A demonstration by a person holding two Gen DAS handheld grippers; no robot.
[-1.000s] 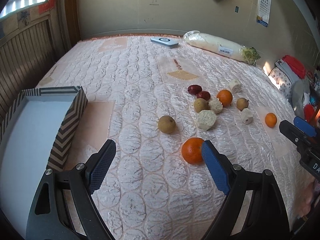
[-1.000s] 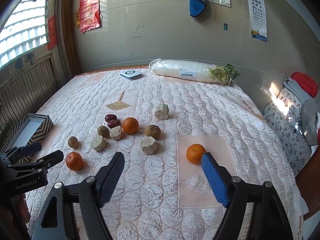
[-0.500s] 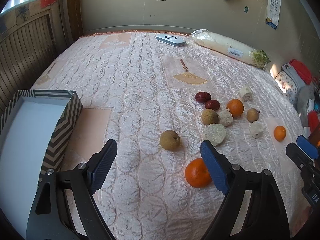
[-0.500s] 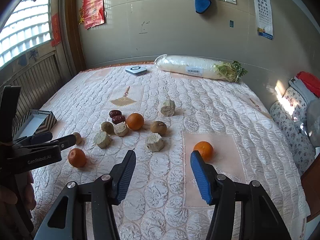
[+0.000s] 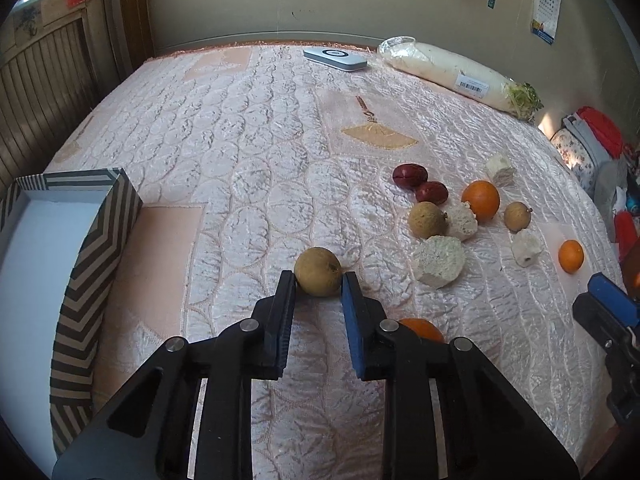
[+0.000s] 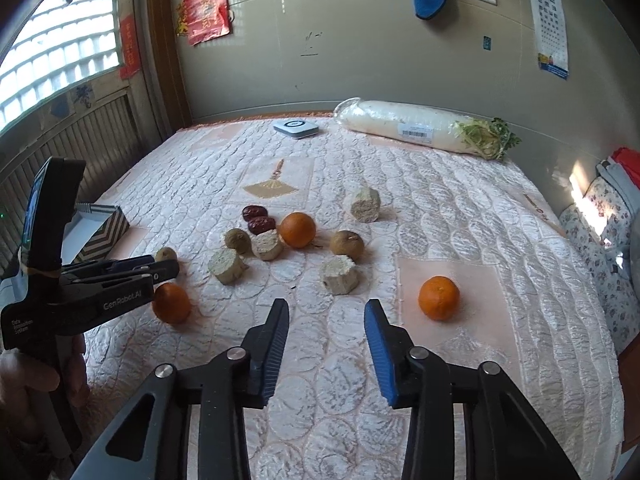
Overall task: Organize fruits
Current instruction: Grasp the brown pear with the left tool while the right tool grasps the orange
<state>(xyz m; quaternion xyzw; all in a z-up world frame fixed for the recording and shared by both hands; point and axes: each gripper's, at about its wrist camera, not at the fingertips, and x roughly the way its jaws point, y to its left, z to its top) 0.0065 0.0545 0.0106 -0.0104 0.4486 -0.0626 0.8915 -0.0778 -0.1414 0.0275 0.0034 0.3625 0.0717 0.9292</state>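
Observation:
My left gripper (image 5: 318, 280) is shut on a round brown fruit (image 5: 318, 270) resting on the quilted bed; it also shows in the right wrist view (image 6: 166, 255). An orange (image 5: 422, 328) lies just right of its right finger. More fruit lies to the right: two red dates (image 5: 409, 175), an orange (image 5: 481, 199), brown fruits (image 5: 426, 219), pale cut chunks (image 5: 439, 256), a small orange (image 5: 571, 255). My right gripper (image 6: 326, 314) is open and empty above the quilt, with an orange (image 6: 438, 297) to its right and a pale chunk (image 6: 339, 275) ahead.
A box with striped sides (image 5: 96, 248) and a white inside stands at the left edge of the bed. A wrapped white radish (image 5: 448, 70) and a flat white device (image 5: 335, 58) lie by the far wall. Clothes (image 5: 592, 136) are piled on the right.
My left gripper moved forward and closed on the round brown fruit. My right gripper narrowed its opening and shifted left of the orange.

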